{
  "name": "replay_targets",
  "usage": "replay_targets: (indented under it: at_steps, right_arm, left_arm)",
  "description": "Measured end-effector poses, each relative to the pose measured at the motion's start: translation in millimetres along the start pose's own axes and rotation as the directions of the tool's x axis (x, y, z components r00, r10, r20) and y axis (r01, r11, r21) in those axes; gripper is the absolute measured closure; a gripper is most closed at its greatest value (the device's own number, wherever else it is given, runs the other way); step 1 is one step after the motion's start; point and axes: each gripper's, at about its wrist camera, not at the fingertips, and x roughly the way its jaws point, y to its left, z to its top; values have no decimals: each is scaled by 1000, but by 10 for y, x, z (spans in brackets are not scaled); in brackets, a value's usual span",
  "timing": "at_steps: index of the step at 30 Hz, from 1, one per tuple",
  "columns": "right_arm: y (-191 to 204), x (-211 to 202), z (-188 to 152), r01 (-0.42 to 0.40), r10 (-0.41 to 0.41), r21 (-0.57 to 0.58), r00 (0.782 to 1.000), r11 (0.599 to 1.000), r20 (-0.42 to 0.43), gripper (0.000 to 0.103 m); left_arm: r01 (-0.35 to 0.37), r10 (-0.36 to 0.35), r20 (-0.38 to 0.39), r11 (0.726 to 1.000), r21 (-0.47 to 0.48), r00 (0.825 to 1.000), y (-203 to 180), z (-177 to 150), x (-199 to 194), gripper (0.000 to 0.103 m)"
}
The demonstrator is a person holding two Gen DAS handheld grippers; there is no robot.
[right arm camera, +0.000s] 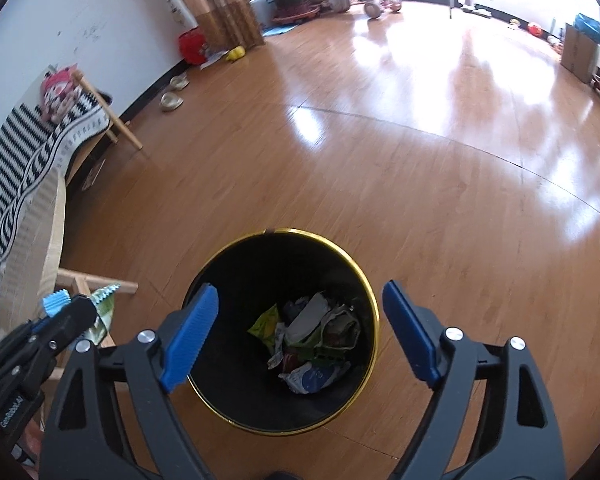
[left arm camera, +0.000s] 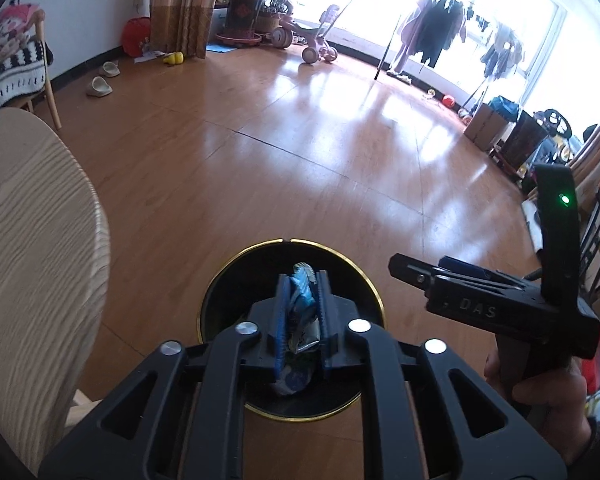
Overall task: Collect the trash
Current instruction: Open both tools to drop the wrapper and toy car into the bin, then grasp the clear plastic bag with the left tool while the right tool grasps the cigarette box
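Deposit step in hand. The left hand-held gripper [left arm camera: 300, 312] held a blue wrapper [left arm camera: 302, 304] over the bin [right arm camera: 374, 308] on the floor, jaws nearly closed. The right hand-held gripper [right arm camera: 300, 332] stood wide, empty, above it. Next: release the wrapper inside the rim.

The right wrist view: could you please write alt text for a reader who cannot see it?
The right hand-held gripper, jaws wide open and empty, hangs over a black trash bin with a gold rim on a wooden floor. Crumpled wrappers lie at the bottom of the bin. At the left edge, the left hand-held gripper holds a blue and green wrapper.
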Motion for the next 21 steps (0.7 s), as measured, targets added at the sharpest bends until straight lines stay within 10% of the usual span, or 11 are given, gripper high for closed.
replay_targets:
  at_steps: [2, 21]
  right_arm:
    - [1, -72, 4, 15, -15, 14, 1000, 1000, 28, 16]
    - [205, -505, 66, 58, -61, 28, 990, 998, 130, 13]
  left_arm:
    - [-9, 9, 10, 1000, -26, 1000, 35, 14, 14, 32]
    - [81, -80, 19, 995, -62, 997, 75, -32, -249, 9]
